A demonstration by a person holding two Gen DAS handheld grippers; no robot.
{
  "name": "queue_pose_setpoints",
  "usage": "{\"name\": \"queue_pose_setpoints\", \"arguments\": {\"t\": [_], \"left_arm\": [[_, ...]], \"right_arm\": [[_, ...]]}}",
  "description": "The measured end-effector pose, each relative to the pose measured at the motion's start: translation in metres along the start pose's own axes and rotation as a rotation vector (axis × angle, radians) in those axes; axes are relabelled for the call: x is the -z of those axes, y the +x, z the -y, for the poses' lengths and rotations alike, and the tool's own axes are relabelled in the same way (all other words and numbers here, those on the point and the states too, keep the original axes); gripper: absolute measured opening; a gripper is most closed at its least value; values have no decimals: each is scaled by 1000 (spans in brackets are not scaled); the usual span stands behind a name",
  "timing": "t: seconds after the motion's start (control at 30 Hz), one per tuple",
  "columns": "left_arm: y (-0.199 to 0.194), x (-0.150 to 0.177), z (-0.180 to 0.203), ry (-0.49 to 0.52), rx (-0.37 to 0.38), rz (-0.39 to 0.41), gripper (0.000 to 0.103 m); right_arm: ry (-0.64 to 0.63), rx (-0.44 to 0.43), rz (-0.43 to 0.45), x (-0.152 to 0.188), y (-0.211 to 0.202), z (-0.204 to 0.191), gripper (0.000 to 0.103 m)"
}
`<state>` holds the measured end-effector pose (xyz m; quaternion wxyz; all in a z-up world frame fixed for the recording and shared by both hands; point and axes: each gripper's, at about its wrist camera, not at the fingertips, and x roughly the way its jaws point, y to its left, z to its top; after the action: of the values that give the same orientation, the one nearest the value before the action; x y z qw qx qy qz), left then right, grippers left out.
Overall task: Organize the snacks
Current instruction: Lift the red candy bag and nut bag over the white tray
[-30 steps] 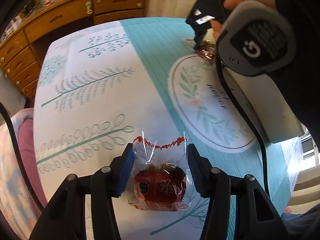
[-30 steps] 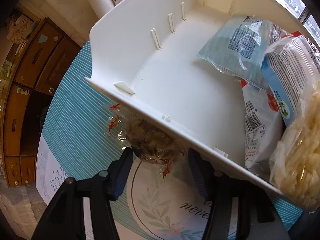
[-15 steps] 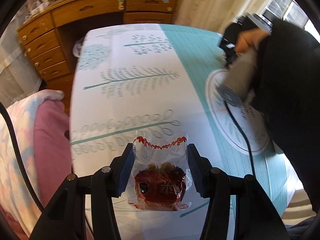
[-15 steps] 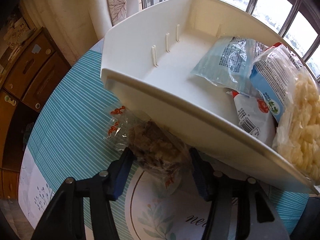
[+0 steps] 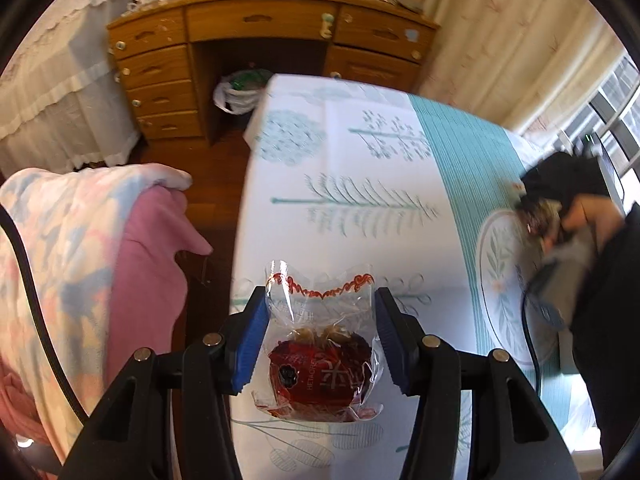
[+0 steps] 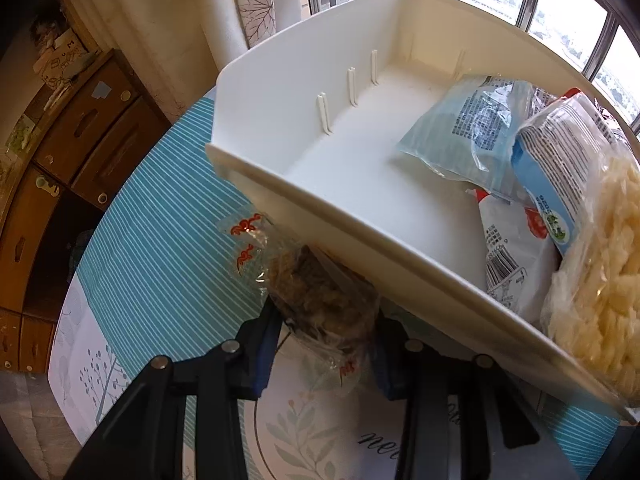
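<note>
My left gripper (image 5: 320, 320) is shut on a clear snack bag (image 5: 320, 372) with a red label and red trim, and holds it above the printed tablecloth (image 5: 360, 184). My right gripper (image 6: 326, 340) points down beside the white bin (image 6: 320, 196). Its jaws are closing, and the pads press on a clear packet of brown snack (image 6: 316, 284) that lies against the bin's near wall. In the left wrist view that packet (image 5: 536, 216) shows blurred at the right, by a person's hand (image 5: 588, 216). The bin holds a pale blue bag (image 6: 472, 132), a blue-and-white bag (image 6: 568, 168), a white packet (image 6: 516, 256) and a bag of yellowish puffs (image 6: 600, 280).
The bin's left half (image 6: 360, 152) is bare, with divider ribs on its wall. A wooden desk with drawers (image 5: 160, 80) stands beyond the table, with a plastic bag (image 5: 240, 92) beneath it. A pink and pastel blanket (image 5: 100, 260) lies left of the table. Windows are behind the bin.
The left wrist view has swung and rolled toward the desk and blanket, with the red-label bag still gripped. The right jaws have narrowed onto the brown packet.
</note>
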<state>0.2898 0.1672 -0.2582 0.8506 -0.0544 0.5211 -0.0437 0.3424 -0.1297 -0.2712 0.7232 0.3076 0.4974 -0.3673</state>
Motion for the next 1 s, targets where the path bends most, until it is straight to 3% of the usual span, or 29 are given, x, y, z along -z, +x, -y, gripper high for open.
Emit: {"name": "queue_pose_setpoints", "arguments": {"t": [0.3, 0.67, 1.0], "left_arm": [[-30, -11, 3, -69, -51, 51, 52], [-74, -11, 42, -126, -68, 132, 52], [-113, 4, 95, -165, -62, 196, 52]], "right_arm": [[-127, -87, -86, 19, -23, 7, 40], [-366, -243, -219, 43, -74, 18, 40], [-572, -368, -193, 29, -128, 51, 40]]}}
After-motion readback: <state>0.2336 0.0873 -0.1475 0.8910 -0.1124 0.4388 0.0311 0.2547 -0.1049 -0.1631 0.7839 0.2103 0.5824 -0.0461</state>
